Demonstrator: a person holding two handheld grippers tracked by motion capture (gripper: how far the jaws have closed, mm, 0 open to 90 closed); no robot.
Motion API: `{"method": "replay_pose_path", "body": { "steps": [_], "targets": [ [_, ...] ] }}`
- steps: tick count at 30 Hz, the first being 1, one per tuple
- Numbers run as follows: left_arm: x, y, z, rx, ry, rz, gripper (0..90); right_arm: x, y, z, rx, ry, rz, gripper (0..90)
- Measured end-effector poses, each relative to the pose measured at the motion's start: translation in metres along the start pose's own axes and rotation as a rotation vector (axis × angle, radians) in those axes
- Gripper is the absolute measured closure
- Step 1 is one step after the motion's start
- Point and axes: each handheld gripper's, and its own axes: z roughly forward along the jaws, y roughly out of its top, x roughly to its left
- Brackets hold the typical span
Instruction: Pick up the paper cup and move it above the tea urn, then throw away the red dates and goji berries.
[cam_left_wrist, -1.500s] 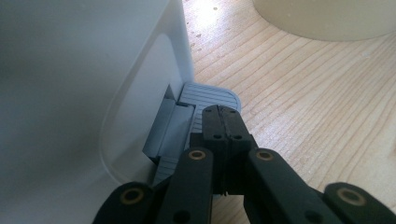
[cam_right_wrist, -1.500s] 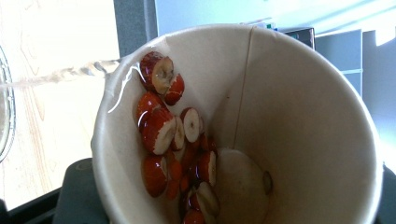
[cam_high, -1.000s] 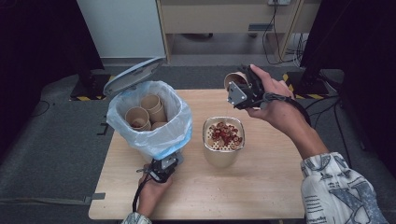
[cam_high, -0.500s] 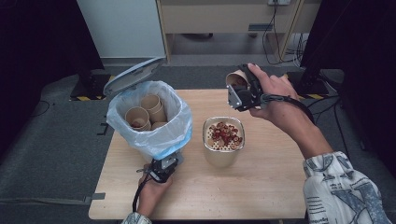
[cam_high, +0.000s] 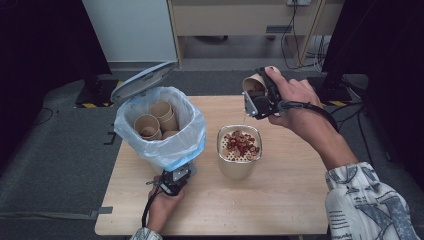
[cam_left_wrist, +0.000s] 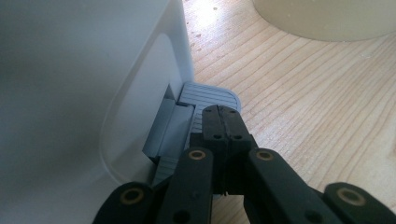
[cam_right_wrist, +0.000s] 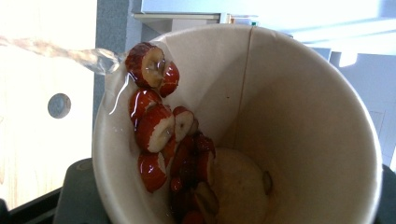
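My right gripper (cam_high: 257, 102) is shut on a brown paper cup (cam_high: 253, 84), held tilted above a beige bowl with a perforated strainer insert (cam_high: 239, 152) that holds red fruit slices. In the right gripper view the cup (cam_right_wrist: 289, 116) contains wet red date slices (cam_right_wrist: 156, 126) and a pale lump, and a thin stream of liquid (cam_right_wrist: 88, 58) runs over its rim. My left gripper (cam_high: 175, 177) is shut, with its tips (cam_left_wrist: 223, 122) resting on the grey foot pedal (cam_left_wrist: 210, 95) of a white bin (cam_high: 160, 130), whose lid (cam_high: 142, 81) stands open.
The bin is lined with a blue bag and holds several used paper cups (cam_high: 155, 122). It stands on the left of the wooden table (cam_high: 300, 200), with the strainer bowl just to its right. A cabinet and cables lie beyond the table's far edge.
The right hand has rolled the cup a little further over the strainer bowl, and a thin stream now falls from it. The left gripper has stayed on the pedal.
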Motion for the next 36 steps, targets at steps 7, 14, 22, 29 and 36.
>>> {"method": "replay_pose_path", "body": {
  "steps": [7,14,22,29,36],
  "targets": [
    [0.0006,-0.0002,0.0,-0.002,-0.004,-0.003,89.3,-0.0004,0.0004,0.0015,-0.004,0.004,-0.003,32.1],
    [0.0001,-0.0002,0.0,-0.001,-0.001,-0.004,89.3,-0.0009,0.0011,0.0004,-0.004,0.002,-0.005,32.1],
    [0.0001,-0.0002,0.0,-0.001,-0.001,-0.002,89.3,-0.0003,0.001,-0.0018,0.007,-0.008,-0.041,32.1],
    [0.0001,-0.0001,0.0,-0.001,-0.001,-0.002,89.3,-0.0004,0.002,-0.0015,0.009,-0.009,-0.04,32.1],
    [0.0001,-0.0001,-0.0001,0.0,-0.001,-0.003,89.3,-0.0032,0.0048,-0.0035,0.008,-0.022,-0.063,32.1]
  ]
}}
